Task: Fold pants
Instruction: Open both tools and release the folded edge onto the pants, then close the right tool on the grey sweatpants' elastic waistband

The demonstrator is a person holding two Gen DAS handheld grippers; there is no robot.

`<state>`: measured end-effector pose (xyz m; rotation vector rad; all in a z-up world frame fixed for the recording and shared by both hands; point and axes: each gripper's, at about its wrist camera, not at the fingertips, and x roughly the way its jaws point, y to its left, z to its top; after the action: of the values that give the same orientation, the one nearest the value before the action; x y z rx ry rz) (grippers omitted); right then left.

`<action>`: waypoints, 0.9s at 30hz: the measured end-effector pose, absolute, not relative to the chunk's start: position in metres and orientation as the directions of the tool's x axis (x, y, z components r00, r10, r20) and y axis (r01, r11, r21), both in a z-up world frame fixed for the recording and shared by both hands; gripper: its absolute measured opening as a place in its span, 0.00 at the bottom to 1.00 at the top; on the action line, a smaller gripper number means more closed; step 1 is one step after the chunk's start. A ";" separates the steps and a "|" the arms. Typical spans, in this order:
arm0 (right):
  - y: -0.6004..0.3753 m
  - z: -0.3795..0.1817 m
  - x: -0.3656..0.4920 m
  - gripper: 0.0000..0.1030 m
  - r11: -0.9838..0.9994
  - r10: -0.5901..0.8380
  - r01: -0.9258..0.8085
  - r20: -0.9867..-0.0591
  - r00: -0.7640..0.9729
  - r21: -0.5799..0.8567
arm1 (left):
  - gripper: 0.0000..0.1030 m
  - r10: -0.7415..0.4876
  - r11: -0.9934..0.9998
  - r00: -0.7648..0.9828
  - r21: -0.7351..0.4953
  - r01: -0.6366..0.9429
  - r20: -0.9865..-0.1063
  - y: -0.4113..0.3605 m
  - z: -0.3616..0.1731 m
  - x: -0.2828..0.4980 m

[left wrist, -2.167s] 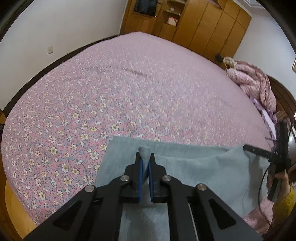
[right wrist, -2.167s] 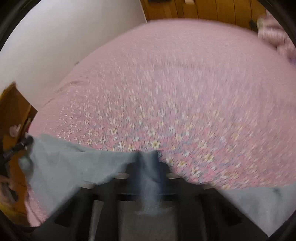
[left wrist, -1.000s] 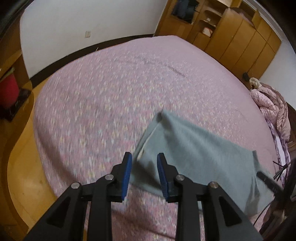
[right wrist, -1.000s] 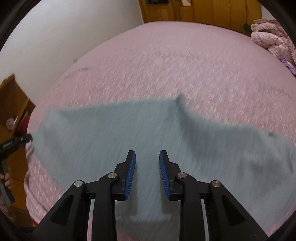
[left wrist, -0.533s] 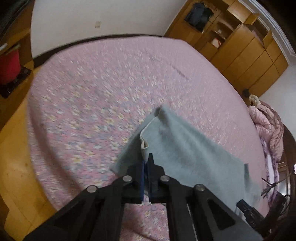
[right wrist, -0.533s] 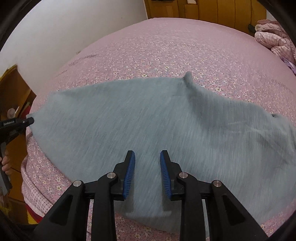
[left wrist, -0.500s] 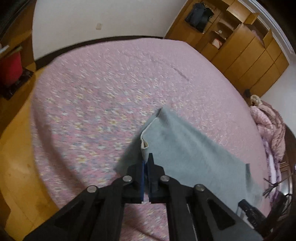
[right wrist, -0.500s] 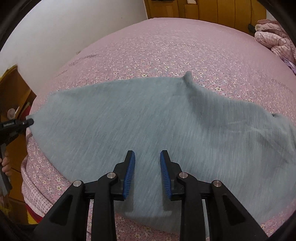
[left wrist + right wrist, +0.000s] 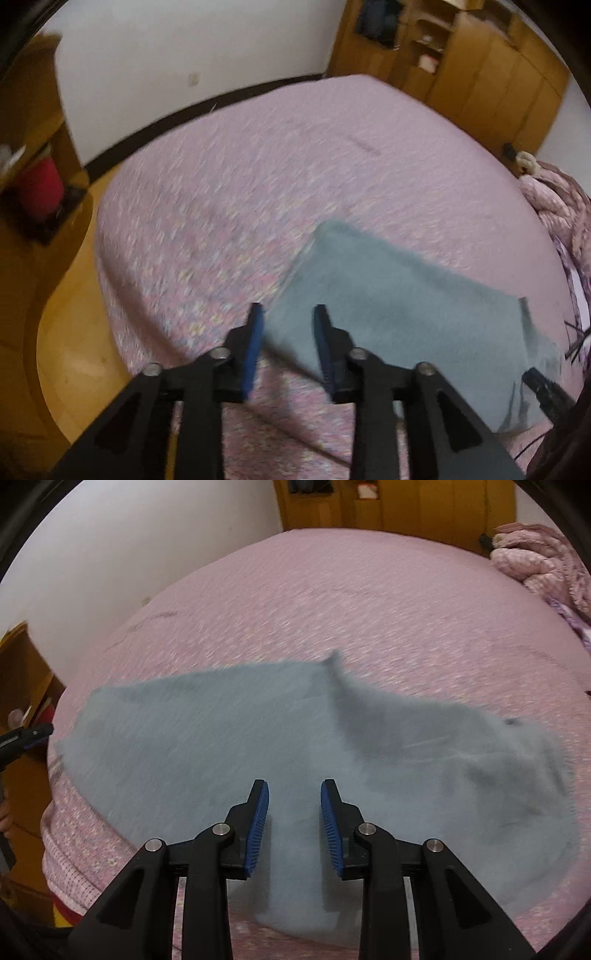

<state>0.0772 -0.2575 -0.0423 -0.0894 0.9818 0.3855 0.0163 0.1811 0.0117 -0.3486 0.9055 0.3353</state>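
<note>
Soft grey pants (image 9: 258, 746) – flat on floral bedsheet (image 9: 369, 602)

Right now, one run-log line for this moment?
left gripper: jaws just opened, empty | right gripper: open, empty | grey fabric pants: flat on pink floral bed

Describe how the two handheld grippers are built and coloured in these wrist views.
Both the left gripper and right gripper look alike: matte black angular linkage arms with triangular cut-outs, round silver pivot bolts, and two narrow fingers faced with ribbed blue pads. No cables or markings are discernible.
</note>
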 end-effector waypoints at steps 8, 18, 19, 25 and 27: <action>-0.328 -0.038 0.095 0.30 0.983 0.171 -0.153 -0.816 0.553 0.102 | 0.40 0.025 0.957 0.566 -0.144 -0.252 -0.824 0.132 -0.004 0.051; -0.394 -0.064 0.136 0.19 0.993 0.063 0.049 -0.826 0.560 0.109 | 0.45 0.045 0.967 0.507 -0.091 -0.239 -0.861 0.112 -0.042 0.083; -0.396 -0.062 0.136 0.16 0.992 0.063 0.059 -0.833 0.549 0.114 | 0.45 0.049 0.968 0.505 -0.084 -0.237 -0.861 0.111 -0.042 0.083; -0.362 -0.029 0.128 0.16 0.988 0.153 -0.082 -0.810 0.567 0.129 | 0.46 0.066 0.967 0.501 -0.069 -0.247 -0.863 0.106 -0.047 0.085; -0.339 -0.028 0.128 0.16 0.961 0.272 -0.193 -0.798 0.537 0.197 | 0.46 0.064 0.963 0.503 -0.078 -0.256 -0.862 0.106 -0.048 0.089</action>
<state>0.1281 -0.3386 -0.0277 0.0887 0.9650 0.2769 0.0885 0.1064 -0.0479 -0.2061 1.0272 0.1947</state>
